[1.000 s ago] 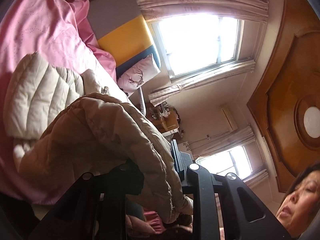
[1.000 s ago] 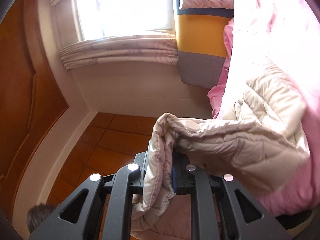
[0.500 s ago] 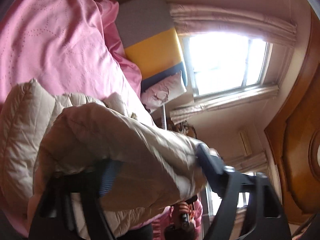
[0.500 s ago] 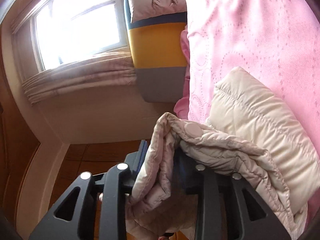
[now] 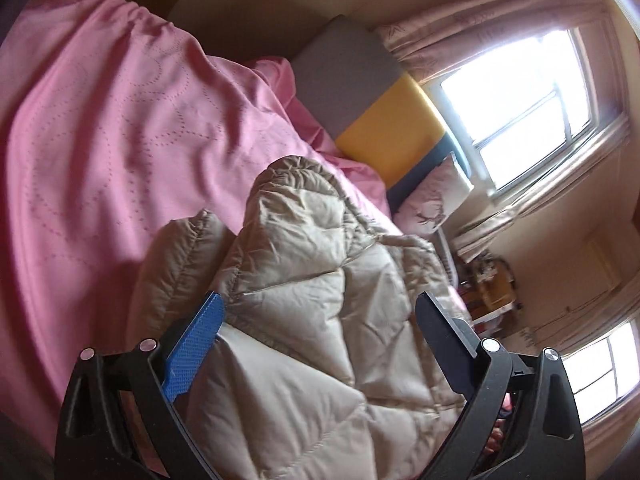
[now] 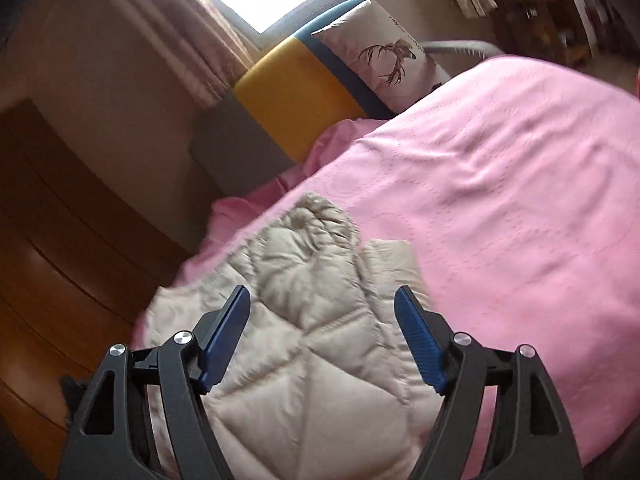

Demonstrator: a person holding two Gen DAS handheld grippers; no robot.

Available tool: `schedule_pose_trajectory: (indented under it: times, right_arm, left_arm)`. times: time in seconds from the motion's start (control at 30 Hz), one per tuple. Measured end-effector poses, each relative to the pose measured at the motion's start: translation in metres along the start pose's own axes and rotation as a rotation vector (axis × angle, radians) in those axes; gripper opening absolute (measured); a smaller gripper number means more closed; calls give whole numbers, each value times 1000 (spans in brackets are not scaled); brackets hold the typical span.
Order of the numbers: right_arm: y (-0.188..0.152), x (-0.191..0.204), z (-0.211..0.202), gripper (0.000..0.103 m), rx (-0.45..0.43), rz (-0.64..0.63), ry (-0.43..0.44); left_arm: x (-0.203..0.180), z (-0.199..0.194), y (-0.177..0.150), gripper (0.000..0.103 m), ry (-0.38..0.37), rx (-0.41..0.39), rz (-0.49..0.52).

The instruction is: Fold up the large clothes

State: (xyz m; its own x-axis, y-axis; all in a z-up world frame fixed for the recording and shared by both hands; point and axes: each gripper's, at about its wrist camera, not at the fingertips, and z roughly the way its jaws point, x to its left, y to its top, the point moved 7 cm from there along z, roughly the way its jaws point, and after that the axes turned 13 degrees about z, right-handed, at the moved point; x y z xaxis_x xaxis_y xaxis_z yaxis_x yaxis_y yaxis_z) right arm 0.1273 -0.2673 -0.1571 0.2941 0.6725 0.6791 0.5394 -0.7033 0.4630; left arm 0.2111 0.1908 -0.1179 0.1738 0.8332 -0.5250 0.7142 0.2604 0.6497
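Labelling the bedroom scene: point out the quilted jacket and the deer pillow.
quilted jacket [image 5: 320, 320], left wrist view, middle of its top panel.
deer pillow [image 6: 384, 64], right wrist view, printed face near the antlers.

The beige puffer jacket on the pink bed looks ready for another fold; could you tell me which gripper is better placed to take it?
Probably left. The left gripper, jaws just opened, hangs over the raised folded edge of the jacket. The right gripper, also just opened, looks onto flatter quilting.

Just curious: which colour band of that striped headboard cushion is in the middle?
The yellow band, between the grey band and the blue band.
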Motion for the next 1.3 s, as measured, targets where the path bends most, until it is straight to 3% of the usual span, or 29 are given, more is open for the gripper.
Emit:
schedule_pose_trajectory:
  times: [0.1, 0.2, 0.27, 0.3, 0.4, 0.47, 0.5, 0.53, 0.57, 0.6, 0.7, 0.83, 0.93, 1.1, 1.17, 1.23, 1.3]
  right_arm:
    - [-15, -4, 10, 74, 59, -47, -55]
    - [-24, 7, 23, 68, 90, -97, -55]
    - [-30, 17, 28, 67, 83, -163, -90]
    - [-28, 21, 35, 64, 82, -185, -105]
    - [-27, 23, 53, 54, 85, -209, -137]
    - [-28, 20, 59, 44, 91, -217, -154]
    - [-28, 20, 62, 39, 97, -214, -154]
    - [-28, 21, 63, 32, 101, -212, -150]
    - [-27, 22, 63, 30, 96, -216, -149]
    - [-25, 26, 59, 25, 82, -221, -142]
    - [-13, 40, 34, 18, 31, -204, -80]
    - [-4, 57, -6, 16, -26, -179, 22]
    - [-11, 57, -22, 15, -23, -181, 46]
    - [-36, 5, -16, 15, 24, -84, -16]
    - [-50, -25, -2, 15, 67, -13, -27]
    - [-61, -39, 11, 18, 83, 5, -47]
    - [-62, -39, 12, 20, 71, -10, -62]
  left_arm:
    - [-7, 8, -3, 96, 58, 38, 77]
    - [-12, 17, -7, 96, 160, 86, 175]
    - [-3, 13, -8, 95, 267, 76, 208]
    - [1, 10, -7, 95, 286, 57, 204]
    - [7, 2, -13, 95, 184, 54, 130]
    - [-2, 8, -20, 95, 154, 102, 177]
    - [-9, 11, -22, 91, 149, 113, 210]
    - [-18, 16, -26, 79, 129, 123, 257]
    - [-22, 20, -29, 54, 143, 144, 292]
    - [-24, 20, -30, 38, 176, 154, 317]
    - [-37, 0, -21, 18, 147, 89, 319]
    - [-55, -52, -12, 16, 23, -21, 277]
    - [-60, -73, -27, 16, 14, -23, 316]
    - [-15, -65, -70, 16, 90, 51, 255]
    - [9, -51, -86, 16, 64, 84, 176]
    - [17, -37, -98, 16, 28, 98, 157]
    - [14, -34, -96, 24, 38, 80, 152]
